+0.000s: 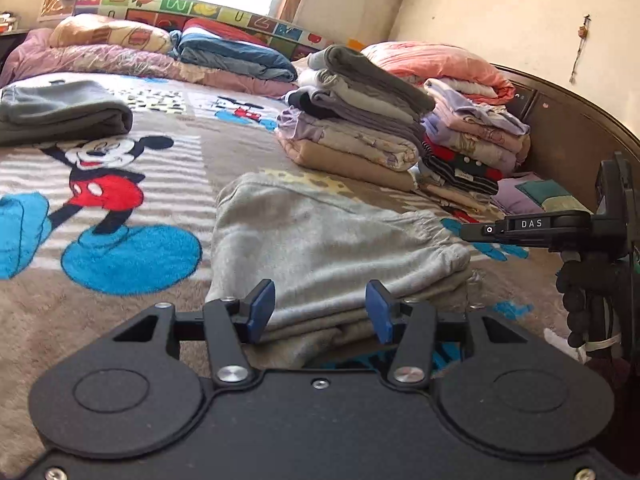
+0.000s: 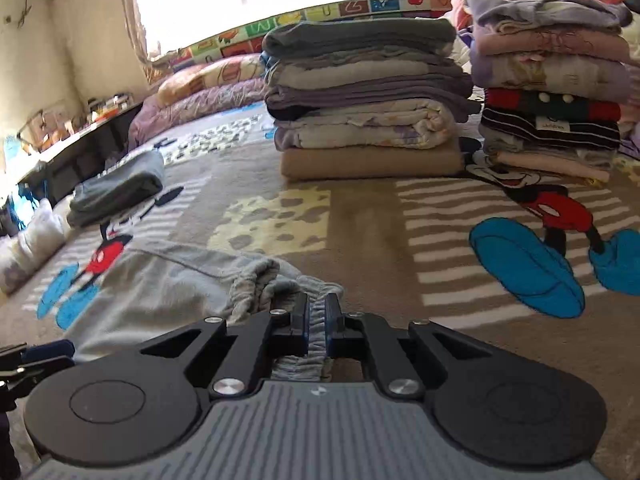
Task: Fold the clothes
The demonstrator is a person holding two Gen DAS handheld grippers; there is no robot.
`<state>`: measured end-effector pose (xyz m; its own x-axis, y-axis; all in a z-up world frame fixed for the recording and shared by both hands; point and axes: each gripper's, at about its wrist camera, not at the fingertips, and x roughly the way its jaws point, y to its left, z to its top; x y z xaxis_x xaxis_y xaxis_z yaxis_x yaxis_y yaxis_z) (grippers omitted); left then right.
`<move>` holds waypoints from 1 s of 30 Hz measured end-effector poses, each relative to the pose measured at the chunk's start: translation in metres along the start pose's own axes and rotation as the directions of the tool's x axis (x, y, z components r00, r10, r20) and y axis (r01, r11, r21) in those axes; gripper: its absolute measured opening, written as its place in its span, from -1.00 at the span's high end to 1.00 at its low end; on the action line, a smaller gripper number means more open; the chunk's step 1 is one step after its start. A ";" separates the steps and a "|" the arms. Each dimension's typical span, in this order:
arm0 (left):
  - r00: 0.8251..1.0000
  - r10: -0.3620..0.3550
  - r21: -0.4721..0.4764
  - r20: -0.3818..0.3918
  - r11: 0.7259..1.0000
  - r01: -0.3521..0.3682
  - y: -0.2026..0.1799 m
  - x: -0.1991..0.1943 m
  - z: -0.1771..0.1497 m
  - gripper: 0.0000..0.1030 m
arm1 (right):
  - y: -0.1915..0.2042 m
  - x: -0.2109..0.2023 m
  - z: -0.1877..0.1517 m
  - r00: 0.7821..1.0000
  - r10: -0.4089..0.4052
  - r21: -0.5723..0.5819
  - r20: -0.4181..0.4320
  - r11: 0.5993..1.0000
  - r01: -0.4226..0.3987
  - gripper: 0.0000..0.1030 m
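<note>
So I've got these light grey sweatpants (image 1: 320,248) lying on the Mickey Mouse blanket (image 1: 100,184), folded over in layers, right in front of the two stacks of folded clothes. My left gripper (image 1: 320,310) sits at the near edge of the sweatpants with its blue pads (image 1: 260,308) spread wide, one on each side of the folded edge, not pinching anything. My right gripper (image 2: 317,320) is squeezed down on the gathered elastic waistband (image 2: 316,316), with ruched fabric bunched between the pads.

Behind the sweatpants, the taller stack (image 2: 364,100) has a tan piece at the bottom and a dark grey one on top. The second stack (image 2: 552,92) stands just beside it, with striped and lilac stuff. Off to the far side of the sweatpants from the stacks, a folded grey garment (image 1: 60,110) lies on its own.
</note>
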<state>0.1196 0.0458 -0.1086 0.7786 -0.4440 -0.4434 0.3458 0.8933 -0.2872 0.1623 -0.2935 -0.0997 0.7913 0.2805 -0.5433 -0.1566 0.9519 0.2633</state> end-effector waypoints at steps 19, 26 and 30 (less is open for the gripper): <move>0.987 0.098 -0.043 -0.128 0.994 -0.104 0.066 0.085 0.093 0.09 | 0.033 0.031 -0.028 0.975 0.214 -0.199 -0.057 0.955 -0.221 0.69; 0.957 0.091 0.087 -0.274 0.994 -0.069 0.043 0.110 0.083 0.37 | 0.022 0.023 -0.043 0.954 0.297 -0.147 0.035 0.946 -0.289 0.36; 0.946 0.203 0.030 -0.253 0.979 -0.202 0.060 0.139 0.085 0.51 | 0.021 0.021 -0.047 0.942 0.331 -0.159 0.058 0.934 -0.319 0.23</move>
<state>0.2936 0.0434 -0.1153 0.6744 -0.2564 -0.6924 0.1969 0.9663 -0.1660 0.1475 -0.2613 -0.1431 0.7276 0.5722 -0.3785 -0.4926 0.8197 0.2923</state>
